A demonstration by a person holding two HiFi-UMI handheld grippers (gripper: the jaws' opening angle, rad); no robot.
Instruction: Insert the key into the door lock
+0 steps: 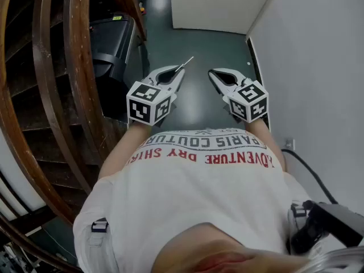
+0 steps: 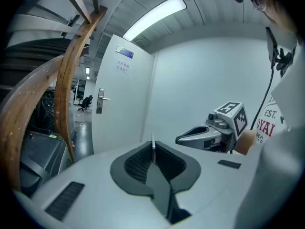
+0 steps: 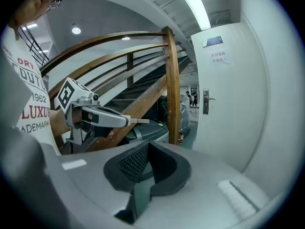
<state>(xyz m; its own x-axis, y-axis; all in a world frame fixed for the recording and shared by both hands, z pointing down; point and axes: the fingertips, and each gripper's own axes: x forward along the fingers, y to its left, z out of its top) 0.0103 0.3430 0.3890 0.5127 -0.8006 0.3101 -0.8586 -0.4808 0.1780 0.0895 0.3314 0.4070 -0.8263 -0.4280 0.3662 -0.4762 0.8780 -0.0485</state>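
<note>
Key pinched in the left gripper, door well apart

The left gripper is pressed together on the thin metal key, whose blade juts past the tips toward 1 o'clock in the head view. The right gripper, at its 3 o'clock, is pressed together on nothing. In the left gripper view the white door and its lever handle stand at 10 o'clock, beside a wooden stair railing.

Two grippers are counted, a left gripper and a right gripper, along with one key, one door, one door handle, one ceiling strip light and one person.
</note>
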